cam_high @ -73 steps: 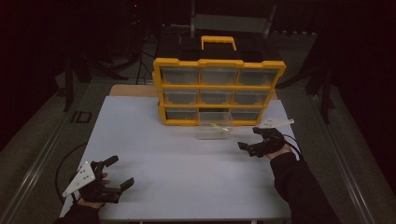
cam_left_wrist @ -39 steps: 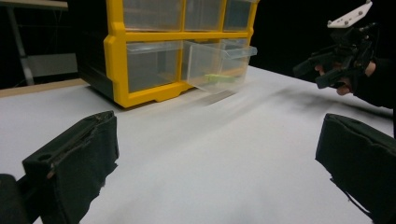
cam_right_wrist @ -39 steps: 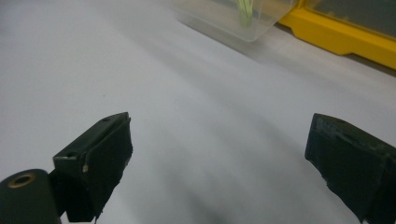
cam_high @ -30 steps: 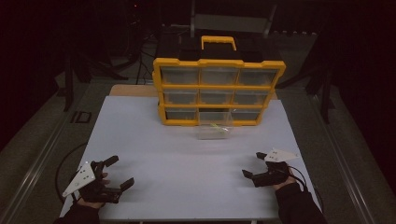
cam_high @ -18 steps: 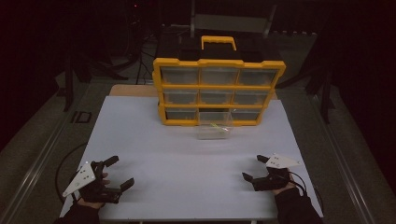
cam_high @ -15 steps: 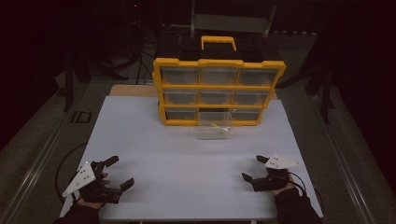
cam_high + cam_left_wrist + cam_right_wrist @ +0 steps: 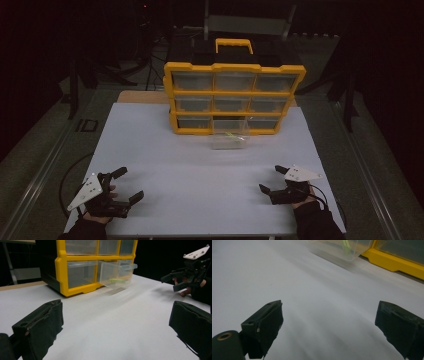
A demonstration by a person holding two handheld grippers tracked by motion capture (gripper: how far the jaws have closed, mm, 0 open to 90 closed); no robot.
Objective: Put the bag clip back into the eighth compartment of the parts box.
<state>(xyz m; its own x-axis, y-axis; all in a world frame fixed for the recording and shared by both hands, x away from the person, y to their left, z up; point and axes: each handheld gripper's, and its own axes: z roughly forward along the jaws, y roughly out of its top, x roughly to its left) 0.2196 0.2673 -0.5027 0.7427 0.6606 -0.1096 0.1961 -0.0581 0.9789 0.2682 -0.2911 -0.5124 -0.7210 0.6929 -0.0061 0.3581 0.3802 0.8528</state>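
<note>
A yellow drawer cabinet point(image 7: 233, 96) with clear drawers stands at the far middle of the white table point(image 7: 200, 165). Its bottom middle drawer point(image 7: 230, 135) is pulled out, and a small green item point(image 7: 117, 280) lies inside it. My left gripper point(image 7: 128, 185) rests open near the front left corner, with nothing between its jaws. My right gripper point(image 7: 272, 179) rests open near the front right corner, also holding nothing. In the left gripper view the right gripper point(image 7: 172, 282) appears at the far right, and the drawer point(image 7: 342, 248) shows at the top of the right gripper view.
A black case with a yellow handle point(image 7: 234, 46) stands behind the cabinet. A chair point(image 7: 247, 22) is in the dark beyond it. A cable point(image 7: 70, 175) loops off the table's left side. Bare white tabletop lies between the grippers and the cabinet.
My right gripper has drawn back from near the open drawer to the front right corner of the table. The left gripper has stayed put.
</note>
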